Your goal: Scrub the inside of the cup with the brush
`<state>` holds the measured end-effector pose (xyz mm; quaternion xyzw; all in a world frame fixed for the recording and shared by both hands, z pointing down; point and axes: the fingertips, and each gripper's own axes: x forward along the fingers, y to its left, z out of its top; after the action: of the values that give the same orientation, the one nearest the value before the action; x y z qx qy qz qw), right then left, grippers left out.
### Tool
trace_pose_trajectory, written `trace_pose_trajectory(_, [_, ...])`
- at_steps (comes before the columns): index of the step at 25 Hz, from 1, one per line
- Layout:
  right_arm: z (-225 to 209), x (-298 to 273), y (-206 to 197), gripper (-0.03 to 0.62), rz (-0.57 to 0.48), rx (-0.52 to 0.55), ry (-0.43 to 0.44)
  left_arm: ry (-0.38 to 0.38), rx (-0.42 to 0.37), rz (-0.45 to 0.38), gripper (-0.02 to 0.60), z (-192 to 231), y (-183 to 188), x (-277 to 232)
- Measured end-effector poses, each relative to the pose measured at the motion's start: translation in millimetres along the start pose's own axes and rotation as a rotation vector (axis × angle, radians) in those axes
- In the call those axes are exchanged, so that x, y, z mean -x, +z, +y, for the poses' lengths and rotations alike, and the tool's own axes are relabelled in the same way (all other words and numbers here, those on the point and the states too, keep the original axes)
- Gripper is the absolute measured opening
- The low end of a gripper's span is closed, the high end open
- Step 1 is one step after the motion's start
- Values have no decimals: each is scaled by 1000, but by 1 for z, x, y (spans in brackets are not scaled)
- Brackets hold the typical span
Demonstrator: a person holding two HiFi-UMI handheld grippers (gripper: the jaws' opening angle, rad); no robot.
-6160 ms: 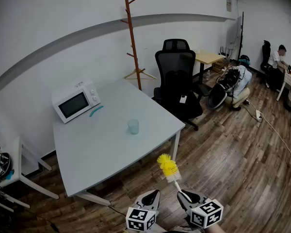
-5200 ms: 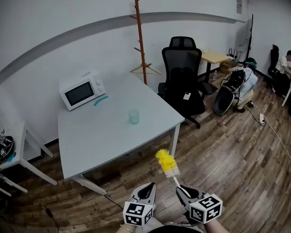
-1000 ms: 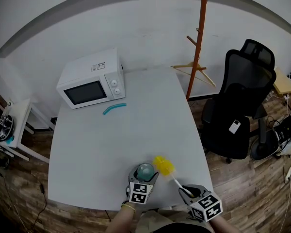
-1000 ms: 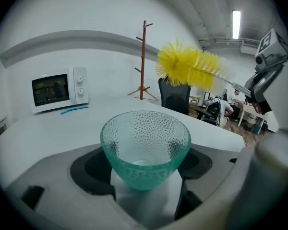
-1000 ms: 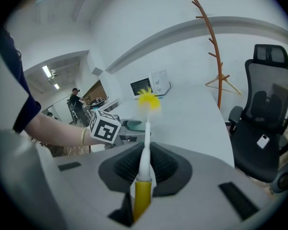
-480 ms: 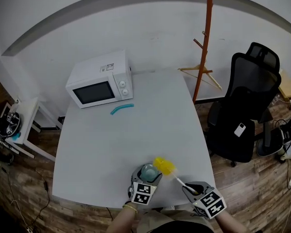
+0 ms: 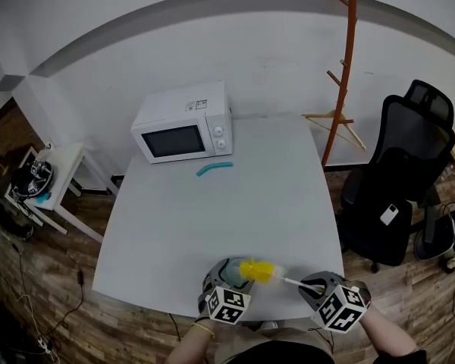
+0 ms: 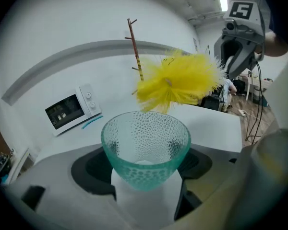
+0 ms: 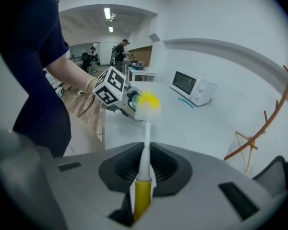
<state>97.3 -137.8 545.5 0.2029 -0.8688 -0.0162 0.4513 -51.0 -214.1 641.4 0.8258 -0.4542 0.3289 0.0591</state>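
Left claw (image 8: 145,178) clenched on the lower part of the cup (image 8: 145,145) (teal, dimpled glass), with the cup's mouth pointing away along the jaws. Right claw (image 9: 144,171) clamped on the brush (image 9: 145,143) by its yellow-and-white handle, the stem running straight out to the yellow bristle head. The head sits right at the cup's mouth, by the rim on the right claw's side; touching or not, cannot tell. Both claws are at the near edge of the white surface (image 7: 212,218), and the cup is there too. Farther back, a short curved teal strip (image 7: 214,169) lies just in front of a white microwave (image 7: 183,121). Off to the right stand a wooden coat stand (image 7: 347,67) and a black office chair (image 7: 406,180).
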Motion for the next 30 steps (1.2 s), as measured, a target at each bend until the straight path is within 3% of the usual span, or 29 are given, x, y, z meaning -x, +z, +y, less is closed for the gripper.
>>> trace_pose_trajectory(6, [3,-9,18,48,74,242,24,39,-124,22,385,-2,-1,20])
trace_pose_trajectory(12, [-1,-14,36,48,152,445,35,55,-190,17,385,-6,1,32])
trace_pose_trajectory(23, [-1,-28,56,48,257,669,75,34,-295,-38,385,-30,23,36])
trace_pose_trajectory(30, [0,-28,49,48,266,758,20,10,-258,-45,385,-37,21,34])
